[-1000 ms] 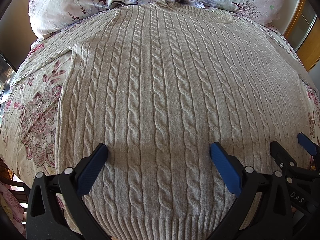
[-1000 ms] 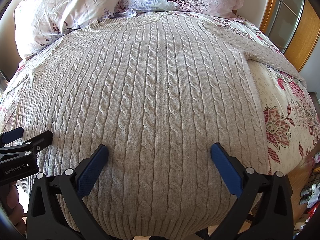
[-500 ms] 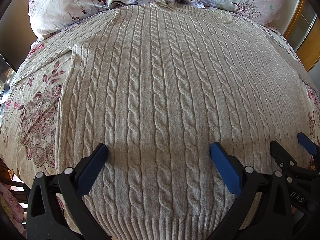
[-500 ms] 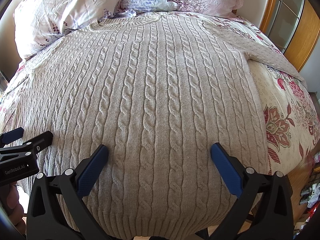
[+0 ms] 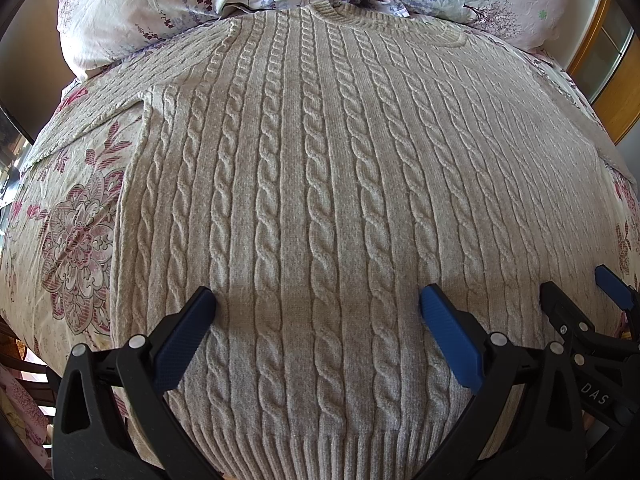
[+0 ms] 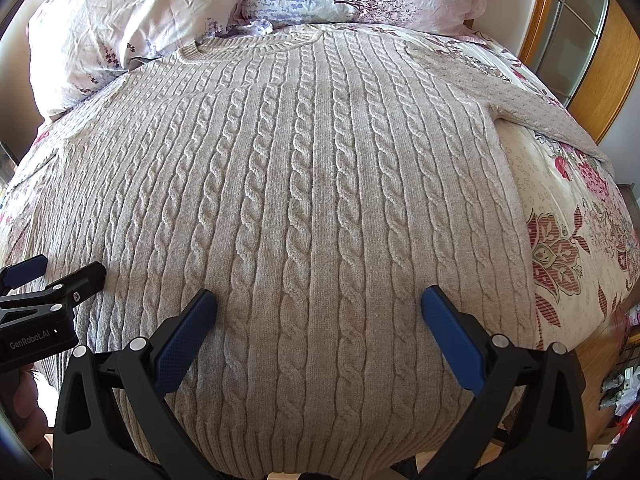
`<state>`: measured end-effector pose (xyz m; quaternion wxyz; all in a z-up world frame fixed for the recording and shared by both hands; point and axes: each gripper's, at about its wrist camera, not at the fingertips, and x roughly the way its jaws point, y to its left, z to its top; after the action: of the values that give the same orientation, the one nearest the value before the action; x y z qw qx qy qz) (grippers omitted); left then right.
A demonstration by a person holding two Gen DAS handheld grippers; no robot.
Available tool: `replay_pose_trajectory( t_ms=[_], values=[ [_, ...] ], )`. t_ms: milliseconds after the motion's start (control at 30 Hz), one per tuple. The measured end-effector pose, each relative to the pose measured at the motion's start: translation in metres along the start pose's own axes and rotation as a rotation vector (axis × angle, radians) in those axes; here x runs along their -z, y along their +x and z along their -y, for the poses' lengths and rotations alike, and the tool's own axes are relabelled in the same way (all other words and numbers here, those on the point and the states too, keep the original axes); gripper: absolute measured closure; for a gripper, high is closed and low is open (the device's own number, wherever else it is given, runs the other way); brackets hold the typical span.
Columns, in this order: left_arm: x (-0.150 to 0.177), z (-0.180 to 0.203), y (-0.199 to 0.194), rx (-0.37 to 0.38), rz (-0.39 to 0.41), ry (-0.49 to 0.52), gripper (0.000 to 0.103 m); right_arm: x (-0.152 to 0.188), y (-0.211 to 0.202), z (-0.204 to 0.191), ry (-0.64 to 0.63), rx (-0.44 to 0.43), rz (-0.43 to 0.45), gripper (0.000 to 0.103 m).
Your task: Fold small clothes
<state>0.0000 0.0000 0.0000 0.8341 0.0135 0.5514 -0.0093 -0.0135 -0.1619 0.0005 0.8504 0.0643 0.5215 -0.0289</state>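
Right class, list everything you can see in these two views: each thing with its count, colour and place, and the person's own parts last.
Sweater: one, beige cable-knit, spread flat on the bed, collar toward the pillows.
Pillows: two, pale pink floral, at the head of the bed.
Bedspread: one, cream with pink flowers, under the sweater.
Wooden frame: one, orange-brown, far right.
Left gripper: one, black with blue pads, jaws open above the hem.
Right gripper: one, same colours, jaws open above the hem.
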Motion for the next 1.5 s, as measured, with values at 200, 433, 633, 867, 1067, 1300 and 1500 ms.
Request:
replay_pose_trajectory(
  t_ms=[200,433,633,867,1067,1300,1500],
  values=[
    [-0.0001,0.0,0.0,0.0,0.0,0.0,0.002,0.0,0.0001,-0.0001,0.0,0.0,0.0,0.001],
    [0.0,0.0,0.0,0.0,0.0,0.0,0.002,-0.0001,-0.0001,0.0,0.0,-0.001,0.005,0.001],
    [0.0,0.0,0.0,0.0,0.001,0.0,0.002,-0.0003,0.0,0.0,0.001,-0.001,0.005,0.001],
    [0.0,0.0,-0.0001,0.0,0.001,0.0,0.002,-0.0006,0.0002,0.0001,0.001,-0.001,0.005,0.001],
    [0.0,0.0,-0.0001,0.0,0.002,0.0,0.002,-0.0008,0.002,-0.0025,-0.002,-0.002,0.002,0.001],
    [-0.0008,-0.0003,0.0,0.002,0.006,-0.002,0.002,-0.0066,0.0044,-0.0025,-0.023,-0.022,0.008,0.001],
    [-0.0023,-0.0004,0.0008,0.003,0.013,-0.01,0.002,-0.0091,0.0027,0.0042,0.002,-0.092,0.032,0.001]
  ],
)
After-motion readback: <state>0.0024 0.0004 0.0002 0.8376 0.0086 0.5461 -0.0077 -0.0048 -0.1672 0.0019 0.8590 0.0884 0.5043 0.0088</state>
